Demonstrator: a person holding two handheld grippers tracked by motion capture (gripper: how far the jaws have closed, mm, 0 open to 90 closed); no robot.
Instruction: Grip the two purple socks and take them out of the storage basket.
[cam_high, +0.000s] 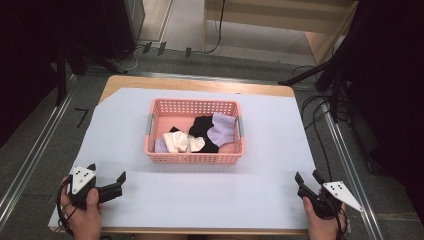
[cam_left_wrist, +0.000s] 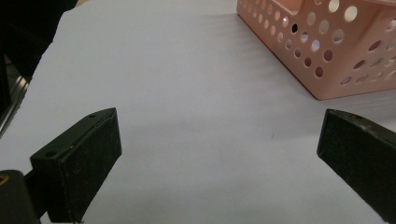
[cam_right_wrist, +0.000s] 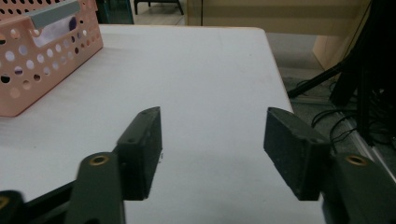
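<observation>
A pink perforated basket (cam_high: 192, 158) stands in the middle of the white-covered table. Inside lie a black sock (cam_high: 202, 125), a lilac sock (cam_high: 221, 130), white socks (cam_high: 177, 141) and another small lilac piece (cam_high: 160, 146). My left gripper (cam_high: 107, 171) is held near the table's front left corner, open, with nothing between its jaws. My right gripper (cam_high: 307, 176) is held near the front right corner, also open and empty. In the left gripper view the left gripper (cam_left_wrist: 219, 140) has the basket's corner (cam_left_wrist: 327, 51) ahead on the right. Beyond the right gripper (cam_right_wrist: 215, 135), the basket (cam_right_wrist: 42, 56) sits at far left.
A white sheet (cam_high: 200, 195) covers the wooden table, bare between basket and grippers. The table's right edge (cam_right_wrist: 275, 70) drops to a floor with black cables and stand legs (cam_high: 325, 80). Metal rails (cam_high: 30, 155) run along the left.
</observation>
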